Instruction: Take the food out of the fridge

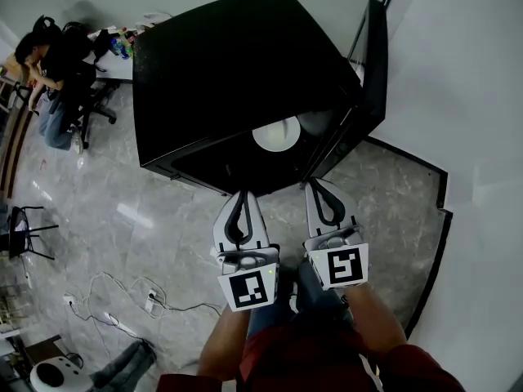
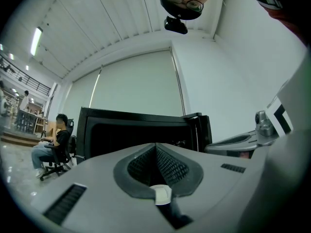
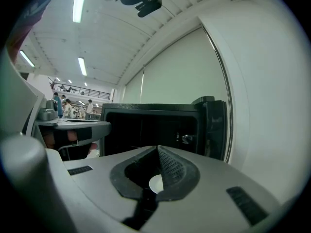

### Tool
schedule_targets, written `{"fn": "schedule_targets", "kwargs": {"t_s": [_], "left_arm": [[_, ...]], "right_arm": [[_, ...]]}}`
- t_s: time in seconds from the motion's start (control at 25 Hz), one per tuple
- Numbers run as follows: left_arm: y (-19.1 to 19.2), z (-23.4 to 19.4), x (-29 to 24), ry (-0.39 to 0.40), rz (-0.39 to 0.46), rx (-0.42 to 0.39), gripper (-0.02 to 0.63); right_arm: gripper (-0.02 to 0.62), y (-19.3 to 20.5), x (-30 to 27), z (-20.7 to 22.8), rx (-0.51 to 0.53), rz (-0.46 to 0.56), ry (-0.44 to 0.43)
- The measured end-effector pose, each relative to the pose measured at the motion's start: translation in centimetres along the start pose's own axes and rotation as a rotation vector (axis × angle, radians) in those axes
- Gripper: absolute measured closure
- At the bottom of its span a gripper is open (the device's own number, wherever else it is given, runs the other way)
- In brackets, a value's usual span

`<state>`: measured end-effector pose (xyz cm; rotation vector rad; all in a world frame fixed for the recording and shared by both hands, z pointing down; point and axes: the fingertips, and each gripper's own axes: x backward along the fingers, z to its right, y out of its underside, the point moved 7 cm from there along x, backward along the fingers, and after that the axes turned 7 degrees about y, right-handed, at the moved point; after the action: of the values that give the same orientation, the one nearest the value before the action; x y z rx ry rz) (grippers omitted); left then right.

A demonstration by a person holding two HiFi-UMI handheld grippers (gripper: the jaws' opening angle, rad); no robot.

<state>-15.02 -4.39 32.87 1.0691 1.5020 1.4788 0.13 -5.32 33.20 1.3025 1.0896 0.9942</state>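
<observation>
A black fridge stands on the floor with its door swung open to the right. On a shelf inside lies a white plate; whether anything is on it I cannot tell. My left gripper and right gripper hover side by side just in front of the opening, both shut and empty. In the left gripper view the closed tips point at the dark fridge. The right gripper view has its tips aimed at the open cavity beside the door.
A white wall with a black baseboard runs close on the right. A person sits on an office chair at a desk at the far left. Cables and a power strip lie on the marble floor, near a small black chair.
</observation>
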Motion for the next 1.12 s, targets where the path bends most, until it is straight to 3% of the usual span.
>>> {"fn": "schedule_targets", "kwargs": {"t_s": [0.28, 1.12], "left_arm": [[3.4, 0.4, -0.7, 0.018, -0.022, 0.012, 0.592], [13.9, 0.4, -2.6, 0.031, -0.084, 0.016, 0.592]], "right_arm": [[0.572, 4.6, -0.1, 0.7, 0.027, -0.095, 0.008], [0.572, 15.9, -3.9, 1.9, -0.002, -0.17, 0.032]]}}
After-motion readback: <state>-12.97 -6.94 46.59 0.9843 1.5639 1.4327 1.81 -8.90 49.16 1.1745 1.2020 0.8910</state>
